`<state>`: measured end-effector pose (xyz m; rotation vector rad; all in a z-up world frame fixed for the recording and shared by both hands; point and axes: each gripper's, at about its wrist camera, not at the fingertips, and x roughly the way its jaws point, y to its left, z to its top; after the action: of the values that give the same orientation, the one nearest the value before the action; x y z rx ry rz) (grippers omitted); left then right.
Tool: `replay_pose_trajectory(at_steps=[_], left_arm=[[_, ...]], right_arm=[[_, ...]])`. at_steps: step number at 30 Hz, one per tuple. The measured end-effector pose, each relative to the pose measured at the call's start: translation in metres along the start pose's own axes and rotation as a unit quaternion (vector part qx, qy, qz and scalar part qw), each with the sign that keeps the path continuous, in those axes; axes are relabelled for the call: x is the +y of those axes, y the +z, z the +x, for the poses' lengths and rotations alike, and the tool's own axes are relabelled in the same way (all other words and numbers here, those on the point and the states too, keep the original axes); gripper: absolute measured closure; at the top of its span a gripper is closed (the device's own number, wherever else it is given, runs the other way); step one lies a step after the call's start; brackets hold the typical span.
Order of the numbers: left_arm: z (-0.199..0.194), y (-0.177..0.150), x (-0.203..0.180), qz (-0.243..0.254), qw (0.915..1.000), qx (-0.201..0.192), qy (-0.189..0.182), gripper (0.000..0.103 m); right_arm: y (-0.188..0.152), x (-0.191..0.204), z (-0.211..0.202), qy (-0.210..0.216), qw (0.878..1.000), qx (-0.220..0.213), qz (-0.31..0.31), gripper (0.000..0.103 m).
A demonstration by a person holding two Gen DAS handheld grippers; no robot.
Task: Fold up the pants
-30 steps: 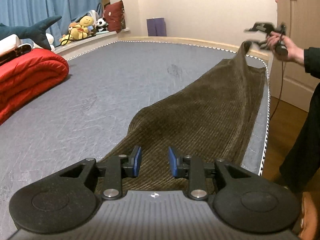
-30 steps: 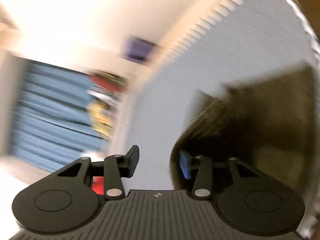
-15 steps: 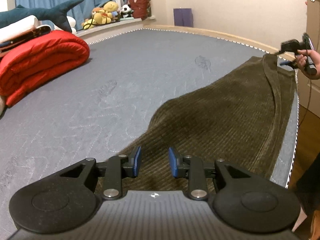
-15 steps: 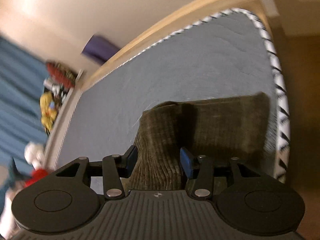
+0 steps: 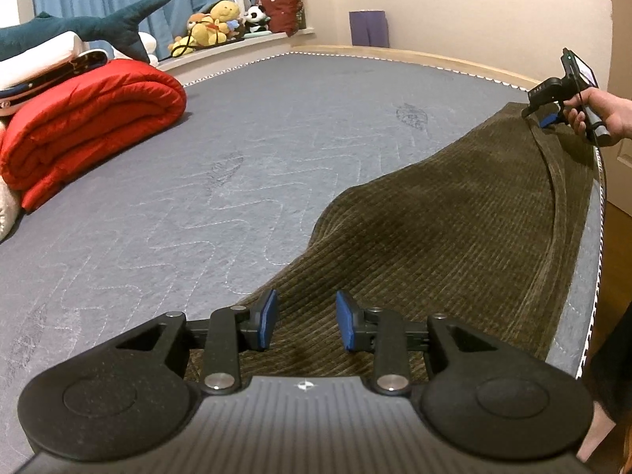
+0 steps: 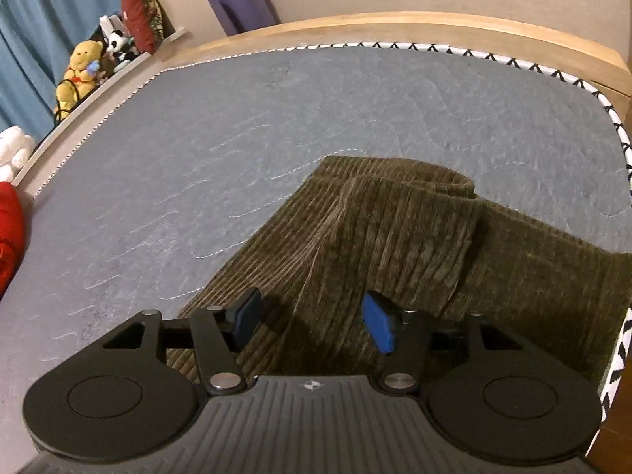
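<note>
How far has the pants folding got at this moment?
Done: the brown corduroy pants lie lengthwise along the mattress edge, seemingly doubled leg on leg, with one end flopped over on itself in the right wrist view. In hand: nothing is gripped; the left gripper and right gripper hover over the cloth, jaws opening, pads apart. Left: the crosswise folds into a compact bundle.

Left wrist view sits low at one end of the pants point(image 5: 454, 229), facing along them toward the far wall. Right wrist view hangs close over the opposite end, tilted down — both share the bed point(image 6: 276, 118) and plush toys point(image 5: 209, 23).
</note>
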<state>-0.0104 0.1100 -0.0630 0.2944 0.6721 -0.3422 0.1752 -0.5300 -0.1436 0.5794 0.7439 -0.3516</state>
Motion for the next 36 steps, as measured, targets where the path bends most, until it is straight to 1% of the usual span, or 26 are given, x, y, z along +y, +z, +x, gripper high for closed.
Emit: replay_pose_trajectory(at_steps=[1, 2, 3, 4, 5, 8, 11, 14, 16, 17, 18, 19, 21, 22, 24, 27, 30, 32, 34, 35, 36], left_arm=[[0.001, 0.0, -0.002, 0.004, 1.0, 0.0, 0.0, 0.066], [0.001, 0.001, -0.004, 0.007, 1.0, 0.0, -0.002, 0.066], [0.0, 0.002, -0.006, 0.011, 0.9999, -0.001, -0.004, 0.066], [0.0, 0.002, -0.007, 0.013, 0.9999, -0.003, -0.006, 0.066], [-0.001, 0.004, -0.009, 0.016, 0.9998, -0.005, -0.01, 0.066], [-0.005, 0.006, -0.017, 0.027, 0.9992, -0.013, -0.025, 0.066], [-0.008, 0.008, -0.027, 0.04, 0.998, -0.02, -0.043, 0.066], [-0.009, 0.009, -0.037, 0.054, 0.9965, -0.023, -0.06, 0.066], [-0.007, 0.008, -0.043, 0.063, 0.995, -0.019, -0.075, 0.065], [-0.006, 0.007, -0.045, 0.067, 0.994, -0.014, -0.085, 0.064], [-0.005, 0.005, -0.049, 0.071, 0.9928, -0.01, -0.096, 0.063], [-0.004, 0.004, -0.051, 0.074, 0.9916, -0.007, -0.106, 0.062], [-0.004, 0.001, -0.056, 0.075, 0.9892, -0.002, -0.126, 0.061], [-0.003, -0.001, -0.057, 0.074, 0.9874, 0.003, -0.14, 0.061], [-0.002, -0.006, -0.06, 0.076, 0.9849, 0.011, -0.155, 0.061], [0.0, -0.014, -0.065, 0.089, 0.9789, 0.027, -0.182, 0.061], [0.002, -0.023, -0.074, 0.107, 0.973, 0.04, -0.201, 0.061], [0.006, -0.028, -0.08, 0.12, 0.9707, 0.051, -0.202, 0.061], [0.014, -0.033, -0.084, 0.135, 0.9701, 0.071, -0.189, 0.061], [0.017, -0.034, -0.086, 0.142, 0.9701, 0.08, -0.18, 0.061], [0.02, -0.035, -0.087, 0.146, 0.9691, 0.089, -0.178, 0.064]], right_arm=[[0.001, 0.001, 0.0, -0.006, 1.0, 0.001, -0.003, 0.053], [-0.001, 0.002, -0.001, -0.022, 1.0, 0.003, -0.013, 0.071], [-0.001, -0.001, 0.0, -0.028, 1.0, 0.005, -0.014, 0.08], [-0.001, -0.006, -0.003, -0.021, 1.0, 0.007, -0.004, 0.085], [-0.001, -0.011, -0.006, -0.015, 1.0, 0.011, 0.006, 0.095], [0.003, -0.038, -0.029, -0.006, 0.998, 0.006, 0.057, 0.096], [0.004, -0.063, -0.068, 0.007, 0.992, -0.009, 0.125, 0.096], [-0.01, -0.093, -0.097, 0.006, 0.978, -0.001, 0.207, 0.096], [-0.022, -0.114, -0.101, -0.004, 0.966, 0.009, 0.259, 0.093], [-0.026, -0.122, -0.1, -0.008, 0.959, 0.006, 0.282, 0.092], [-0.026, -0.129, -0.097, -0.002, 0.956, 0.003, 0.293, 0.09], [-0.024, -0.133, -0.091, 0.017, 0.956, 0.005, 0.292, 0.087], [-0.019, -0.134, -0.079, 0.041, 0.96, 0.011, 0.278, 0.055], [-0.019, -0.134, -0.075, 0.039, 0.961, 0.009, 0.274, 0.053], [-0.019, -0.136, -0.068, 0.032, 0.962, 0.012, 0.271, 0.053], [-0.019, -0.133, -0.062, 0.018, 0.964, 0.016, 0.266, 0.054], [-0.016, -0.129, -0.06, -0.002, 0.969, 0.009, 0.245, 0.055], [-0.014, -0.128, -0.057, -0.014, 0.973, 0.007, 0.229, 0.056], [-0.013, -0.129, -0.054, -0.022, 0.976, 0.008, 0.218, 0.06], [-0.014, -0.129, -0.052, -0.027, 0.977, 0.008, 0.212, 0.065], [-0.013, -0.129, -0.051, -0.032, 0.978, 0.007, 0.206, 0.07]])
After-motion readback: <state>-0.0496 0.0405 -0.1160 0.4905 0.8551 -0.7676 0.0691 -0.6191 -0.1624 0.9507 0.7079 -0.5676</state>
